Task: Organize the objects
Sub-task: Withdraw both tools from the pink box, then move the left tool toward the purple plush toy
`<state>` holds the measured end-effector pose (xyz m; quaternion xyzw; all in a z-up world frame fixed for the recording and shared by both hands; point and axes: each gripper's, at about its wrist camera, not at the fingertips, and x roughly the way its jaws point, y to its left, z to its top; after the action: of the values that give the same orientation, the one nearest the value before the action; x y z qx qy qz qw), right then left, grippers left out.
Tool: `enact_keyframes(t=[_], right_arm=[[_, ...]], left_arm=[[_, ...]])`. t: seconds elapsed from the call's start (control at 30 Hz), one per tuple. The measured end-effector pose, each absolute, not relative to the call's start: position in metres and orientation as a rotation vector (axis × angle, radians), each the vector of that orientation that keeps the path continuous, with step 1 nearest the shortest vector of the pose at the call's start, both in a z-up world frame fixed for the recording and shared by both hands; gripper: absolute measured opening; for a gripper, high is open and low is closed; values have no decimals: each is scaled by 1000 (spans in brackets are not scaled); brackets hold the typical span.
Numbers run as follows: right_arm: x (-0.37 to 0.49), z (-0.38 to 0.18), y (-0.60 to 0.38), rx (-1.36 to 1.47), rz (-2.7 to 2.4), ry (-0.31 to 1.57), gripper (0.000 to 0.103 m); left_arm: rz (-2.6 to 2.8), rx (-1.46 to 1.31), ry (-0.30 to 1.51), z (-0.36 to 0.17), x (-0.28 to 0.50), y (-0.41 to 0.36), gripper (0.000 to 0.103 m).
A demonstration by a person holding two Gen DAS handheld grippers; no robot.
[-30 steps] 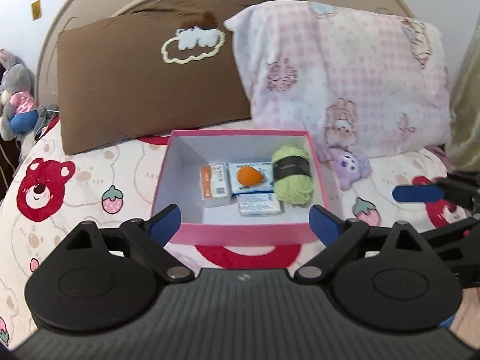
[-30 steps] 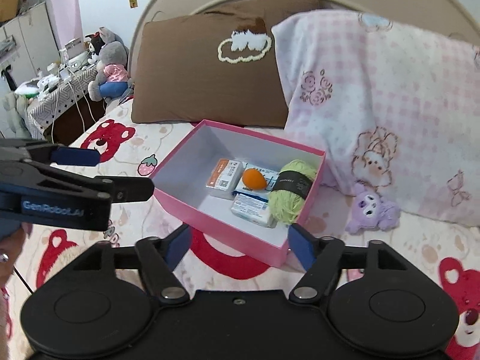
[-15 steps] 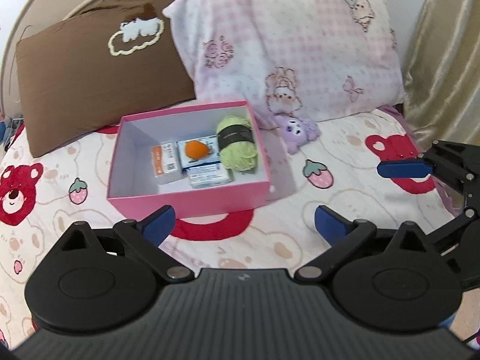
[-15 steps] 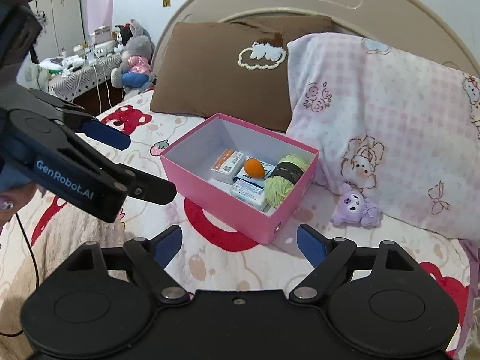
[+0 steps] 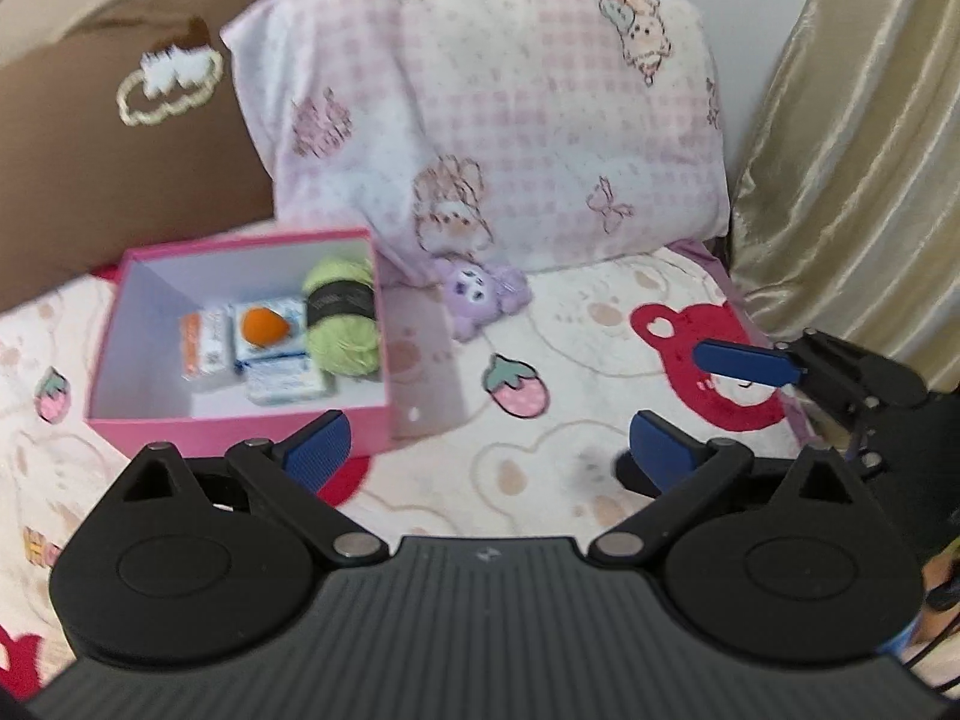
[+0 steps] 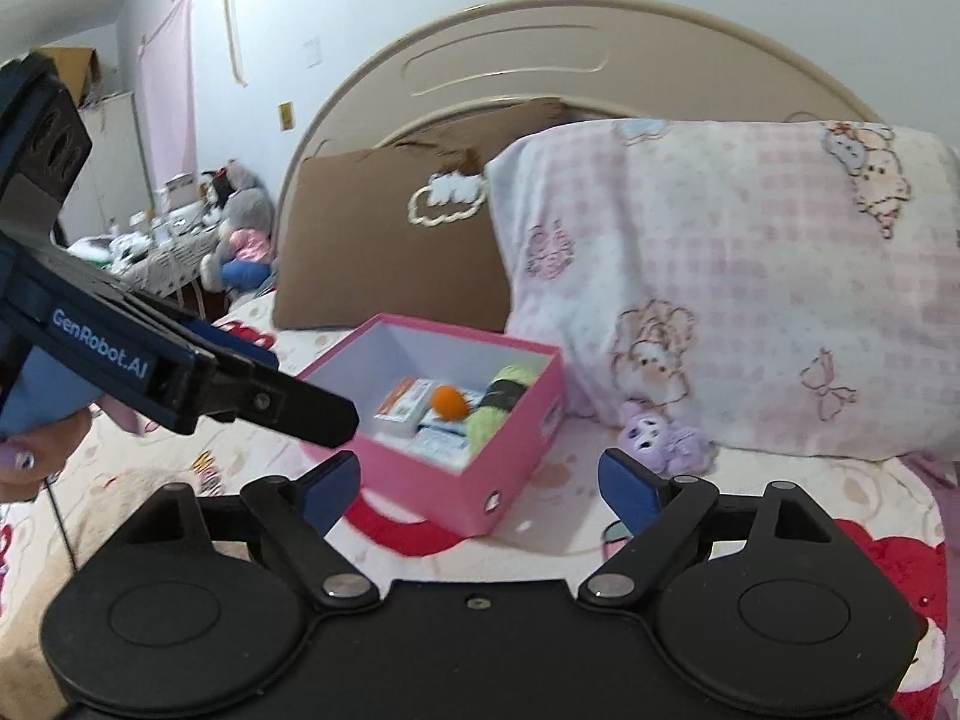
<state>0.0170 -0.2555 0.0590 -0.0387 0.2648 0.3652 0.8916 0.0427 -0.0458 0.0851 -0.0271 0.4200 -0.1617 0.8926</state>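
Observation:
A pink box point(image 5: 240, 420) point(image 6: 420, 480) sits on the bed. It holds a green yarn ball point(image 5: 343, 324) point(image 6: 501, 402), an orange ball point(image 5: 263, 325) point(image 6: 450, 401) and small packets point(image 5: 207, 348). A purple plush toy point(image 5: 480, 294) point(image 6: 663, 438) lies on the sheet right of the box, at the foot of the pink pillow. My left gripper point(image 5: 486, 444) is open and empty, held above the sheet in front of the box and the toy. My right gripper point(image 6: 480, 483) is open and empty, near the box's front right corner.
A brown pillow point(image 5: 90, 150) point(image 6: 390, 240) and a pink checked pillow point(image 5: 480, 120) point(image 6: 750, 300) lean on the headboard. A gold curtain point(image 5: 852, 150) hangs at the right. A side table with plush toys point(image 6: 180, 240) stands at the far left.
Both grippers have pulled back from the box and swung to the right. The box now sits further left in the left wrist view. Both stay open and empty.

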Motion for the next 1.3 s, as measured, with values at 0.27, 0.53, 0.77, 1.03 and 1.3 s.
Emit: enact_keyframes(t=[0.27, 0.53, 0.77, 1.03, 1.3], right_arm=[[48, 36, -257, -124, 716, 577, 90], [78, 35, -265, -7, 746, 581, 90], [115, 31, -260, -42, 712, 624, 89], [178, 9, -260, -18, 703, 686, 89], [200, -29, -255, 45, 551, 630, 89]], left_arm=[[-311, -115, 945, 70, 85, -82, 101], [-315, -61, 932, 53, 126, -106, 99], [-285, -46, 904, 36, 159, -119, 98], [-271, -6, 870, 14, 201, -131, 97], [-300, -64, 856, -25, 243, -132, 87]])
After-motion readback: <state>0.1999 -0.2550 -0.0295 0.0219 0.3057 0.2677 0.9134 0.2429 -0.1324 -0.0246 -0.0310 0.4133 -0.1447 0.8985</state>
